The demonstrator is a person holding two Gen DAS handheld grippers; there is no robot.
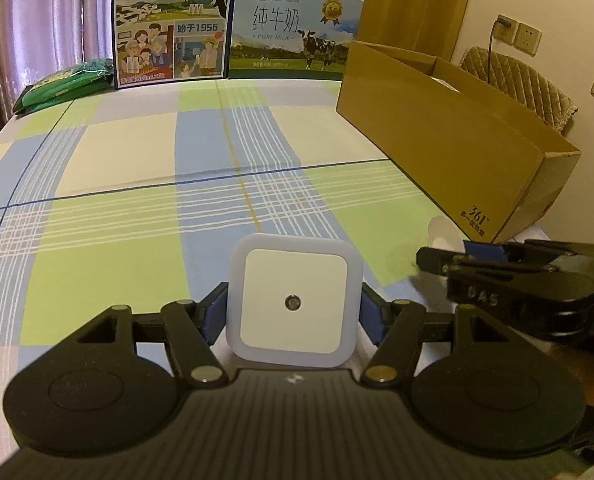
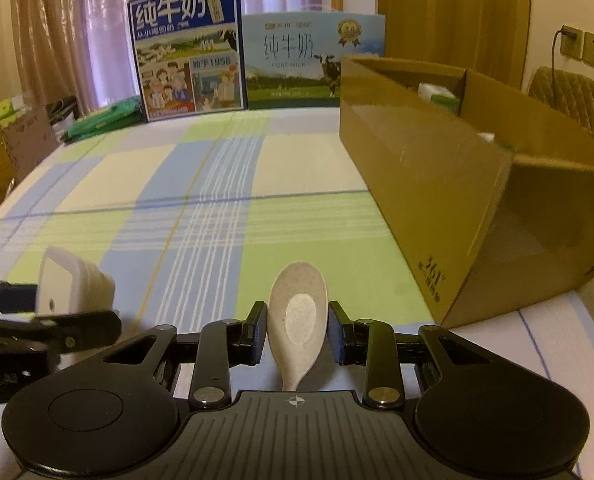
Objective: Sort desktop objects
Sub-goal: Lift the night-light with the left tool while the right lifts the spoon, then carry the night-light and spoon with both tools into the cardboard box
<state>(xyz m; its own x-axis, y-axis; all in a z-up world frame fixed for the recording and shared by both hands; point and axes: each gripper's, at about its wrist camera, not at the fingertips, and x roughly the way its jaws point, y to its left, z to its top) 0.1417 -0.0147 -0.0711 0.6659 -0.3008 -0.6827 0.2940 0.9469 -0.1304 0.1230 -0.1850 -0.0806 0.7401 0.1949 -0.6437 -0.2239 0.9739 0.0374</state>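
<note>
Both tongs are loaded: the left gripper (image 1: 293,312) pinches a square white night light (image 1: 293,300) by its sides, face up with its small sensor showing, and the right gripper (image 2: 297,330) is pressed on the bowl of a speckled spoon (image 2: 297,320), handle pointing back toward the camera. Each is held low over the checked cloth (image 1: 137,184), probably ready to carry.

By size: the cloth-covered table; then the open cardboard box (image 1: 437,136) on the right, printed "361°", likely the sorting bin, with white items already inside. Behind stand two milk cartons (image 1: 173,20), reading "纯牛奶", "始于1956" and "PURE MILK". A green packet (image 1: 69,84) lies far left.
</note>
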